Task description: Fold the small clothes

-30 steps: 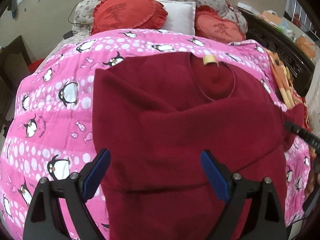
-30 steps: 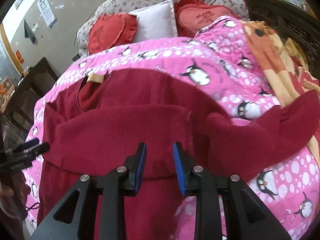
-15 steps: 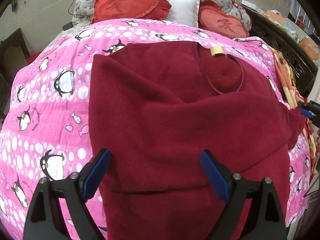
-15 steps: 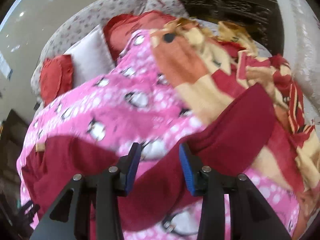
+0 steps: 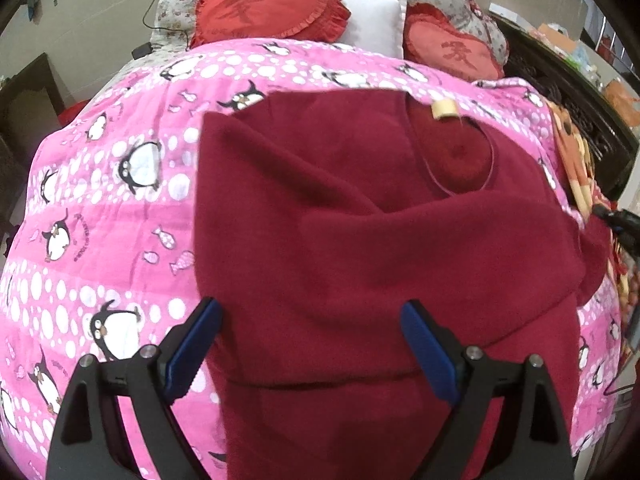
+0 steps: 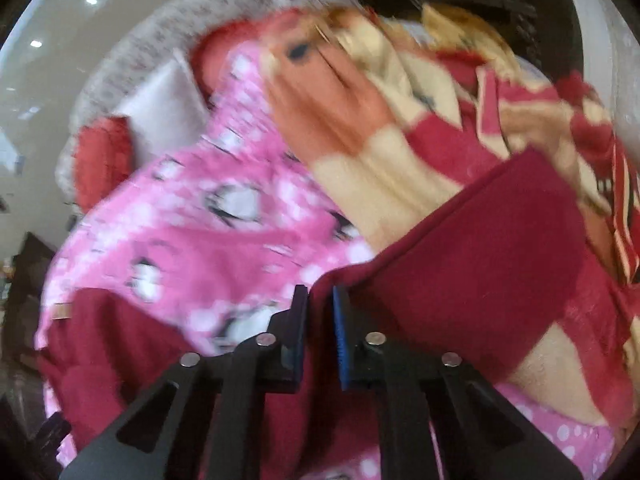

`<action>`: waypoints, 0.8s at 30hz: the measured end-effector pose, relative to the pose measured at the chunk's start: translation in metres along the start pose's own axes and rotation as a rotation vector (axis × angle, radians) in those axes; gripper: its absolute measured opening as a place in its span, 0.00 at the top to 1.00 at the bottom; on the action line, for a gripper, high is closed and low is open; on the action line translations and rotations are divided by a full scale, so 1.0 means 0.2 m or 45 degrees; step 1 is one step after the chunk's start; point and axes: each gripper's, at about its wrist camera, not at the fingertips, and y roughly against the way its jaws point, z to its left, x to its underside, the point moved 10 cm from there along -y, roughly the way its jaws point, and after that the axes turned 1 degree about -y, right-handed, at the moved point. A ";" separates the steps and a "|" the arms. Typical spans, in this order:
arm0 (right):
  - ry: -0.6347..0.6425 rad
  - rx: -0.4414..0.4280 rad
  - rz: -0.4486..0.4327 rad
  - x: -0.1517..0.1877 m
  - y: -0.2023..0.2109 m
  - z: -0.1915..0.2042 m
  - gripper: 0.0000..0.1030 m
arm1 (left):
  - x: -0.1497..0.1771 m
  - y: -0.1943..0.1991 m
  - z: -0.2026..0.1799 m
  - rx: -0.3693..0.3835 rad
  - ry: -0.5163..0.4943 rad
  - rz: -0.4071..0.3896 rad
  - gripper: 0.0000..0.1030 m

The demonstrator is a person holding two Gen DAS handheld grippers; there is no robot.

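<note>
Looking along left gripper [image 5: 310,348]: blue-padded fingers spread wide, nothing between them, poised over near hem of dark red fleece top [image 5: 360,240]. Top spread flat on pink penguin quilt [image 5: 100,220], neckline and tan label [image 5: 444,110] toward far end, one sleeve folded across chest. Two red heart cushions [image 5: 268,8] and white pillow [image 5: 374,22] at head of bed. Dark tip of right gripper [image 5: 618,222] just visible at top's right edge.

Right wrist view, heavily blurred: right gripper [image 6: 320,332] nearly closed, blue pads [image 6: 342,332] pinched on a fold of red sleeve [image 6: 472,264], raised off quilt [image 6: 200,240]. Sleeve stretched toward orange, cream and red patterned blanket [image 6: 380,120] on right. Body of top low left.
</note>
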 end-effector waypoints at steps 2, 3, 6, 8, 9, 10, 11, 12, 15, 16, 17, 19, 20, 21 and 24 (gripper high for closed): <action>0.065 -0.094 -0.047 -0.04 0.12 0.14 1.00 | -0.03 0.04 0.04 0.000 0.032 -0.027 0.09; 0.114 -0.178 -0.069 -0.06 0.20 0.26 1.00 | -0.05 0.06 0.06 0.005 0.054 -0.043 0.09; 0.318 -0.459 -0.095 -0.06 0.43 0.68 1.00 | -0.10 0.14 0.14 0.015 0.122 -0.090 0.09; 0.481 -0.670 -0.061 0.02 0.56 0.98 1.00 | -0.12 0.19 0.20 0.014 0.170 -0.129 0.09; 0.584 -0.783 -0.021 0.10 0.61 1.15 1.00 | -0.13 0.22 0.23 0.013 0.197 -0.148 0.09; 0.684 -0.848 0.019 0.19 0.64 1.28 1.00 | -0.14 0.23 0.25 0.014 0.220 -0.160 0.09; 0.740 -0.832 0.037 0.25 0.64 1.36 1.00 | -0.14 0.25 0.28 0.017 0.241 -0.170 0.09; 0.795 -0.772 0.068 0.32 0.59 1.43 1.00 | -0.13 0.26 0.30 0.020 0.261 -0.176 0.09; 0.841 -0.685 0.133 0.44 0.45 1.49 0.97 | -0.11 0.26 0.36 0.028 0.300 -0.165 0.09; 0.832 -0.667 0.145 0.47 0.43 1.45 0.94 | -0.11 0.26 0.37 0.035 0.304 -0.162 0.09; 0.812 -0.653 0.159 0.48 0.41 1.41 0.94 | -0.10 0.25 0.37 0.039 0.303 -0.162 0.09; 0.734 -0.623 0.193 0.49 0.36 1.33 0.94 | -0.10 0.24 0.37 0.036 0.288 -0.164 0.09; 0.689 -0.618 0.206 0.49 0.34 1.29 0.94 | -0.11 0.23 0.37 0.033 0.278 -0.163 0.09; 0.645 -0.624 0.225 0.50 0.33 1.26 0.94 | -0.11 0.22 0.35 0.032 0.274 -0.162 0.09; 0.660 -0.602 0.262 0.58 0.26 1.25 0.93 | -0.11 0.19 0.30 0.047 0.266 -0.155 0.09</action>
